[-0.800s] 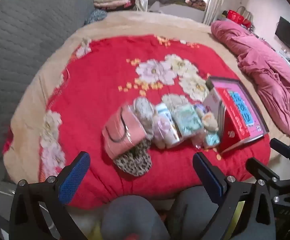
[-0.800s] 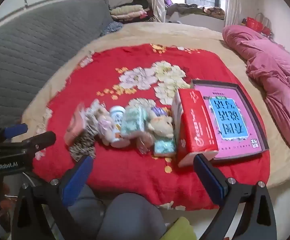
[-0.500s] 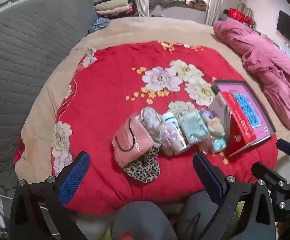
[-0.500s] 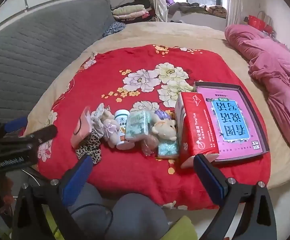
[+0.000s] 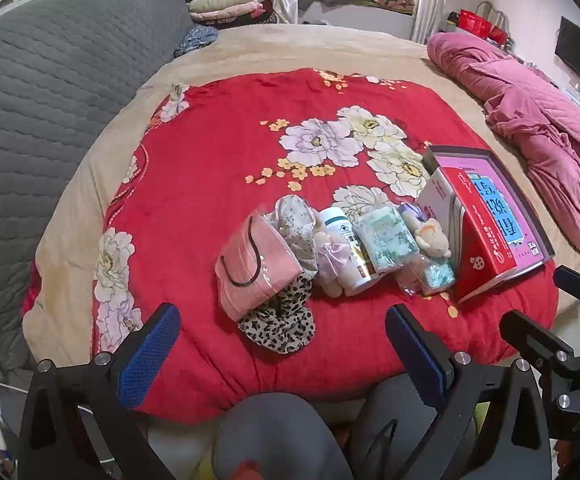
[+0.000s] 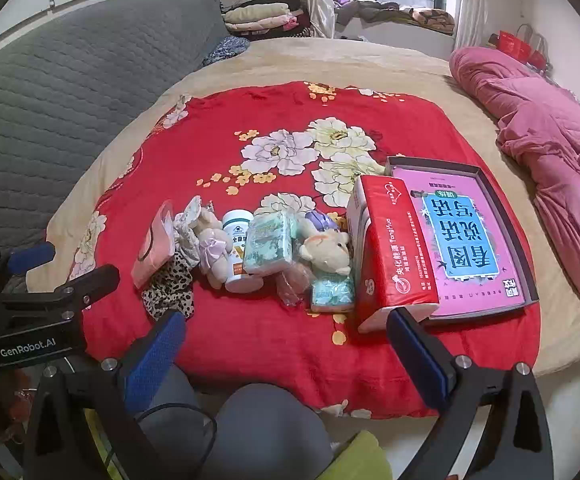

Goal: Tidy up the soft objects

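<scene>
Both tongs (image 5: 282, 344) (image 6: 286, 348) agape, toys (image 6: 326, 252) perhaps untouched

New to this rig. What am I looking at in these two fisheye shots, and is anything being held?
No robot arm here: a person holds a hand-held gripper in each hand, and each carries a fisheye camera looking forward along its two blue-padded fingers.

One view is from the left hand-held gripper, the other from the right hand-held gripper. Each also catches the other tool at its edge.

Both look down at a bed with a red floral blanket. Lined up on it: a pink mask pack, a leopard-print cloth, a white bottle, a green tissue pack, a small plush toy, a red tissue box and a tray holding a pink book.

Both grippers are wide open; nothing is held.
</scene>
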Available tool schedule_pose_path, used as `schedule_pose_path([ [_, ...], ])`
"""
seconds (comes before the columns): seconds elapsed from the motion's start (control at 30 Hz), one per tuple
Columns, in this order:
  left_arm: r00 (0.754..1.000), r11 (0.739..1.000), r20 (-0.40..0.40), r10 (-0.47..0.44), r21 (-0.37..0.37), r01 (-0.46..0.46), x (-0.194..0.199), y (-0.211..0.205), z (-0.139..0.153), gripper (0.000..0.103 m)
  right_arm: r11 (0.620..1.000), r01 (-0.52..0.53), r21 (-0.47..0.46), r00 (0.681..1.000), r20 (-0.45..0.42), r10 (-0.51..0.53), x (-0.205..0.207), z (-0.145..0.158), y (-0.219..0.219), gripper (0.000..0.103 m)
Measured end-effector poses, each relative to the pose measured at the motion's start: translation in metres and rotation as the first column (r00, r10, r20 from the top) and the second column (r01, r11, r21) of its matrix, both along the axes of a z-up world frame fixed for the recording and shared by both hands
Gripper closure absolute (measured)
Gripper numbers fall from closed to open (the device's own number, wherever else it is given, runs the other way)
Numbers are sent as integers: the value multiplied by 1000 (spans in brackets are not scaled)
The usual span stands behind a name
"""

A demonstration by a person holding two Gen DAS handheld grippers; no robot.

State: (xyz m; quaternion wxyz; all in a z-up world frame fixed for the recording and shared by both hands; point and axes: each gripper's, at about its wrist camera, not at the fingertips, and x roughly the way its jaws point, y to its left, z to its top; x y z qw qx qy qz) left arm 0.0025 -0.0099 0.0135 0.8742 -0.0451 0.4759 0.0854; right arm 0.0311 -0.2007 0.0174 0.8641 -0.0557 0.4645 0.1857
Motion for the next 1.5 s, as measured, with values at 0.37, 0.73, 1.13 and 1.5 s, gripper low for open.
schedule_pose_path([
  [0.37,1000,1000,-3,-4,-8,3,-1,0,-3,1,1000,1,-9,1000,-2,-1,-1,0,3,2],
  [0.73,1000,1000,-4,9,-9,-9,-1,3,-3,1,1000,-1,-12,1000,4,1,-1,-2,4,2],
  [1.13,1000,1000,-1,15,-7,-15,0,5,-2,1,1000,-4,-30,1000,14,5,0,2,9,2],
  [1.5,1000,1000,-3,15,-11,-15,0,5,-3,1,1000,-4,-31,1000,15,4,2,2,10,2],
])
